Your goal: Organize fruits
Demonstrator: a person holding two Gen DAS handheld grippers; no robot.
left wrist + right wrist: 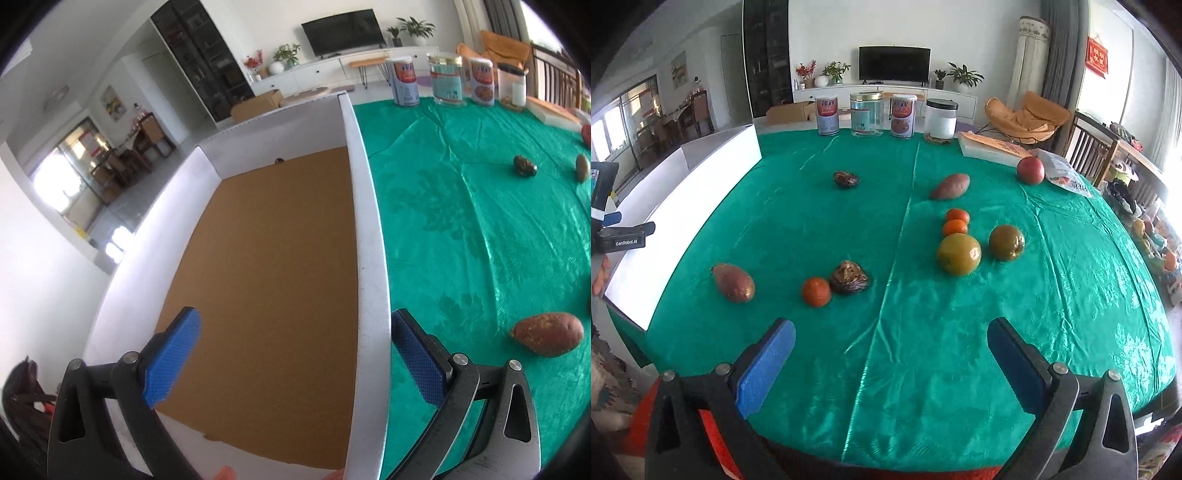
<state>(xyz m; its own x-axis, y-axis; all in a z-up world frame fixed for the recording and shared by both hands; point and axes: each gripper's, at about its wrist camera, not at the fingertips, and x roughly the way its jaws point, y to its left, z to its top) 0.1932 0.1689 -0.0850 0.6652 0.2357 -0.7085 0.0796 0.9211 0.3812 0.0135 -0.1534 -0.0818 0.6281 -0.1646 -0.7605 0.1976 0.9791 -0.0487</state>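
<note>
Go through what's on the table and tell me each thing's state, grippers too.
left gripper: open, holding nothing, over the box
right gripper: open, holding nothing
white box: open, no fruit visible inside
glass jar: lidded, upright
near sweet potato: lying loose on the green tablecloth
red apple: loose on the cloth

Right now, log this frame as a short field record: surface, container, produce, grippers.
surface: green tablecloth
container: white box at the table's left edge, brown floor bare where visible
produce on cloth: two sweet potatoes, three small oranges, two greenish round fruits, red apple
left gripper: open, over the box
right gripper: open, holding nothing
</note>
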